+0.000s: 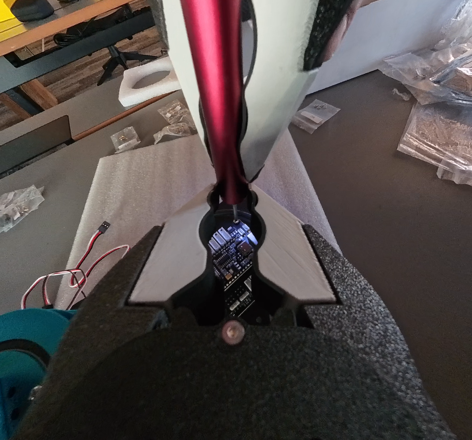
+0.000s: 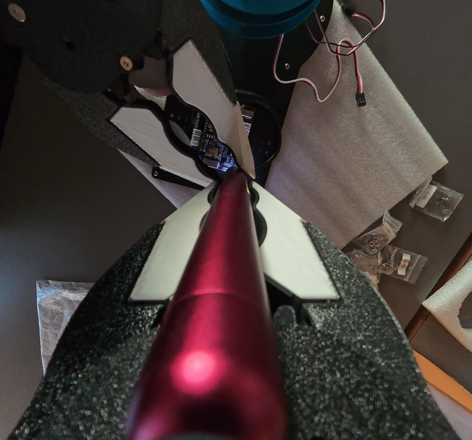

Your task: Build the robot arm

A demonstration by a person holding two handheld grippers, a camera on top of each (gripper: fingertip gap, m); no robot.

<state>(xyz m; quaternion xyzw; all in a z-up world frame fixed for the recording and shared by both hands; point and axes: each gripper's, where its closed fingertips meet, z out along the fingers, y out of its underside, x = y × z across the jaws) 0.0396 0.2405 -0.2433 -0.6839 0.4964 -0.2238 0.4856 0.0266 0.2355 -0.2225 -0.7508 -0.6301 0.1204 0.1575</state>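
My right gripper (image 2: pixel 232 187) is shut on a red screwdriver (image 2: pixel 224 287), which runs forward between its white pads. In the left wrist view the screwdriver (image 1: pixel 217 83) comes down from the top, held by the right gripper (image 1: pixel 232 172). Its bit rests on a small screw (image 1: pixel 236 221) on a black circuit board (image 1: pixel 229 256), lit by a bluish light. My left gripper (image 1: pixel 232 190) is closed, its fingertips hugging the screwdriver's nose above the board (image 2: pixel 212 147). Its fingers (image 2: pixel 201 90) show in the right wrist view. A teal round part (image 2: pixel 255 11) sits on a black frame beside the board.
The frame lies on a white foam sheet (image 2: pixel 357 134) on a grey table (image 1: pixel 370 223). Red-white-black servo wires (image 2: pixel 357 52) trail over the foam. Small bags of hardware (image 2: pixel 434 198) and a pile of plastic bags (image 1: pixel 439 96) lie around. A white foam block (image 1: pixel 145 85) sits behind. The grippers are tip to tip, or close to it.
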